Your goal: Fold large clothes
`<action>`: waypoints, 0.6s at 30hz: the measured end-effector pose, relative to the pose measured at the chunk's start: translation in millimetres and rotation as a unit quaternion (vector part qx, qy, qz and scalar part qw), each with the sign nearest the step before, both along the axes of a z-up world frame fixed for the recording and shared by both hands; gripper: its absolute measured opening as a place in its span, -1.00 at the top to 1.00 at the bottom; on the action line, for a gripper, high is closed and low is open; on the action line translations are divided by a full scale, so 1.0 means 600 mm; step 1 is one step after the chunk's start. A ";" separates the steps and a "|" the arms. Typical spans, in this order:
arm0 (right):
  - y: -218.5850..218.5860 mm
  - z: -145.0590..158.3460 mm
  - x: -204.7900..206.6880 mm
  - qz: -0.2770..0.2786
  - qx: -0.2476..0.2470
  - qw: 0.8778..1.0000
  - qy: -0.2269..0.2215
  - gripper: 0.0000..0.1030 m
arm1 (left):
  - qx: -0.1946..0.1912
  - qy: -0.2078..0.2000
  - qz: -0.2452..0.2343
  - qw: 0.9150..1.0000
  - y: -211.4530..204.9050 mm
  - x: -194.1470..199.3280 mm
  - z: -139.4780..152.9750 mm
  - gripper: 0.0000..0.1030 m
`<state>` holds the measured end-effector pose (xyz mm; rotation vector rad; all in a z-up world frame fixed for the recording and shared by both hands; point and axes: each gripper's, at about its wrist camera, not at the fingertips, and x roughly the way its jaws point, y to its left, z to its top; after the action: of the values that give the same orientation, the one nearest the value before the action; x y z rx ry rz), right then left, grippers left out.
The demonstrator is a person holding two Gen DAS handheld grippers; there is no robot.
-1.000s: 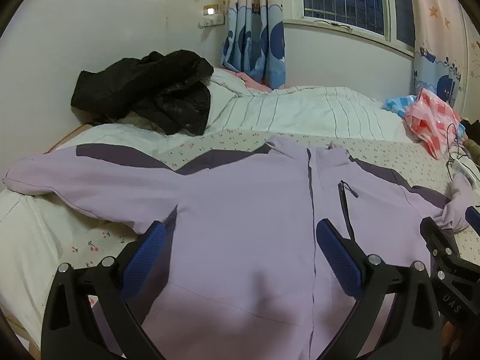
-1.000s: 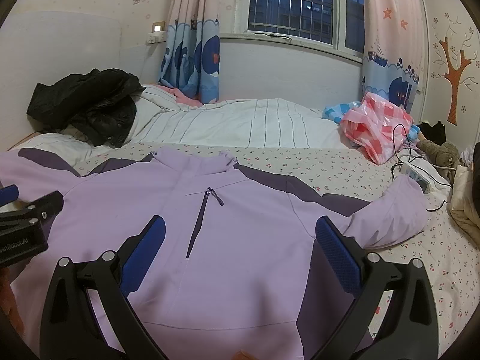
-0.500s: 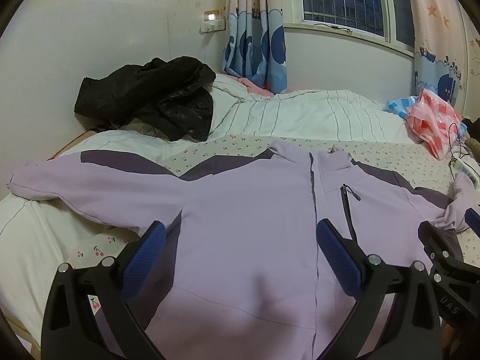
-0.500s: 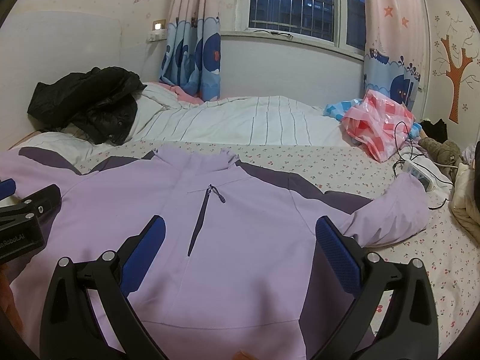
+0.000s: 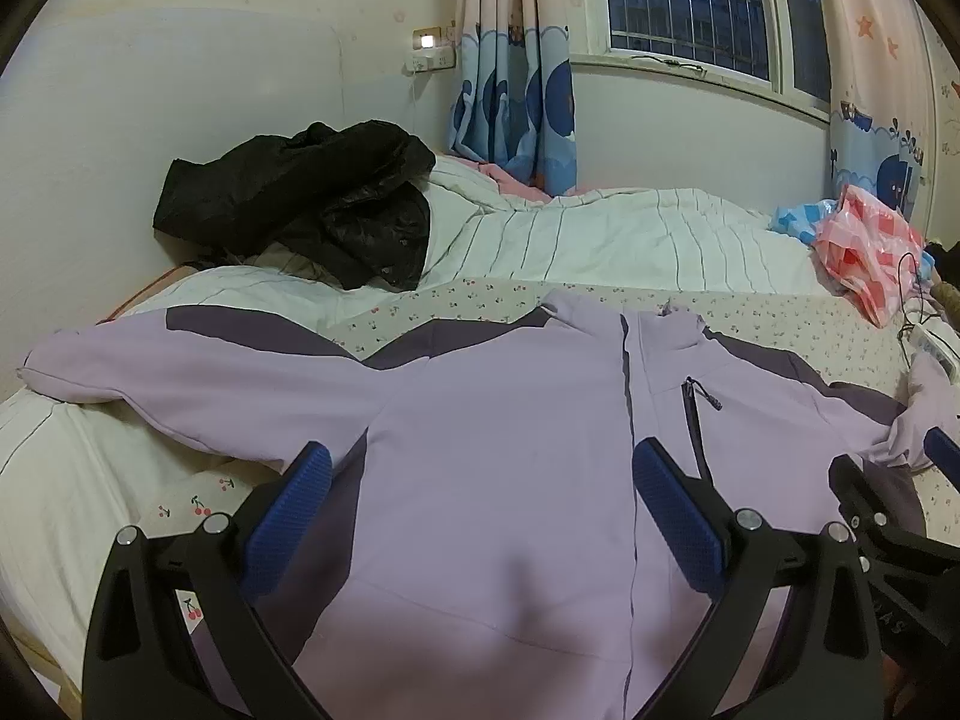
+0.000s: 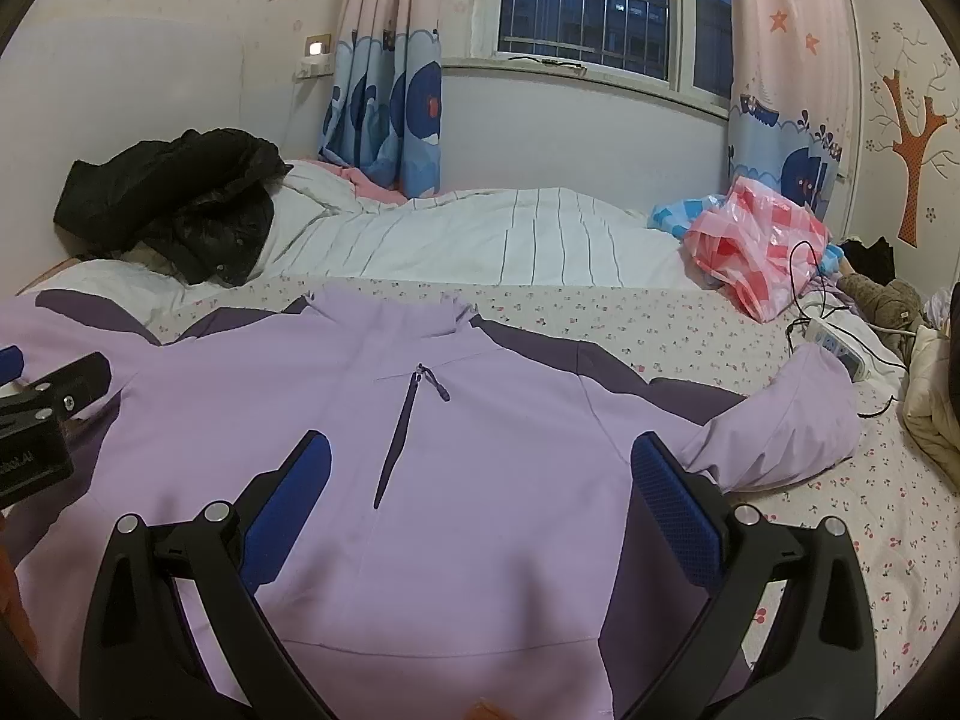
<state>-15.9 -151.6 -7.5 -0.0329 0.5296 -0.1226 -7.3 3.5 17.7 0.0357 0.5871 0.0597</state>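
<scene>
While the lilac jacket [image 5: 510, 450] is lying flat on the bed [image 6: 690, 324], left claw [image 5: 480, 498] and right claw [image 6: 480, 492] are hovering over its hem at 6 o'clock, fingers apart, gripping nothing.

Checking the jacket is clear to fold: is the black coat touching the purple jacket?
Apart. The left wrist view shows the black coat heaped on the pillow, with white bedding and cherry-print sheet showing between it and the purple jacket.
</scene>
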 end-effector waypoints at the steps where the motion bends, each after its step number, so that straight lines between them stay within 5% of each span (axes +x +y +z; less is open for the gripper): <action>1: 0.000 -0.001 0.000 0.000 0.000 1.000 0.001 -0.88 | 0.000 0.000 0.000 1.000 0.000 0.000 0.000 -0.87; 11: -0.007 -0.015 0.005 0.002 -0.001 1.000 0.017 -0.88 | 0.001 0.004 -0.003 1.000 -0.004 0.001 -0.001 -0.87; 18: -0.012 -0.027 0.021 -0.003 -0.023 0.999 0.044 -0.88 | -0.038 0.070 -0.022 0.997 0.000 0.024 -0.032 -0.87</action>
<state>-3.1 -158.8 -23.8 -0.0828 0.6157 -0.1398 7.3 3.3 -1.5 -0.0208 0.7283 -0.0082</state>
